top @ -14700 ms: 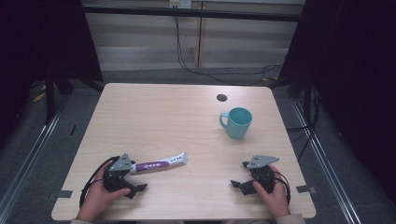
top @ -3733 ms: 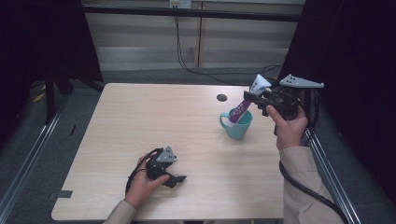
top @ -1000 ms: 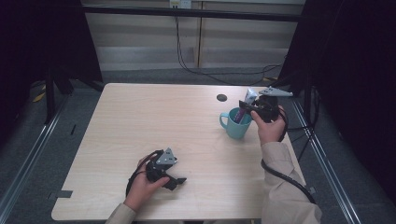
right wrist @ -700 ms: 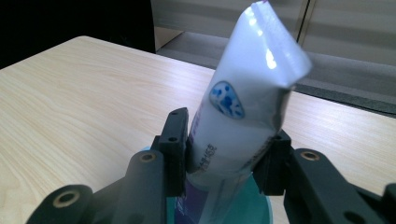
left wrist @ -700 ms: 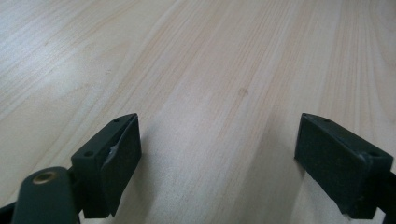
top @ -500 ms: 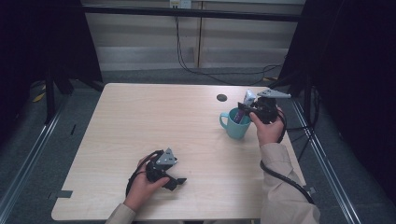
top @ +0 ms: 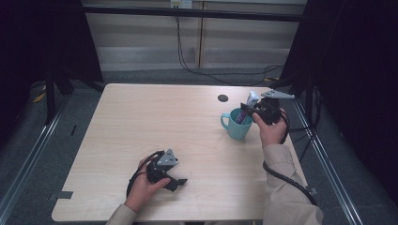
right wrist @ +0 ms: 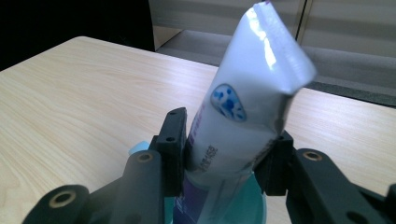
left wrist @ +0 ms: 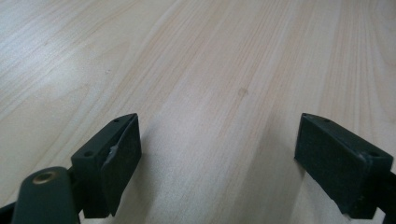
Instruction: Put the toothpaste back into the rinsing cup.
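standing the tube in the teal mug is the work in hand, and it looks nearly finished. since the moment a few seconds back, when the right tool held the tube high above the mug, the tube has come down: its purple capped end now sits inside the mug near the desk's far right corner, and its white crimped end pokes up and leans toward the right edge. in the right gripper view the black jaws of the right tool flank the tube's lower body, one on each side, with the mug's teal rim just below them. those jaws have just been opening a little, and the tube is between them, so the hold is being eased rather than tightened; the pads look to be touching the tube's sides yet, though lightly.

my reading is that the placing is done and the release is starting. the tube should rest against the mug's rim once let go; the risk is that a tall, top-heavy tube tips the light mug or slides out if the tool drags it while backing off.

the left tool rests near the desk's near edge, left of centre, in the person's hand. its jaws stand wide apart over bare wood, holding nothing.
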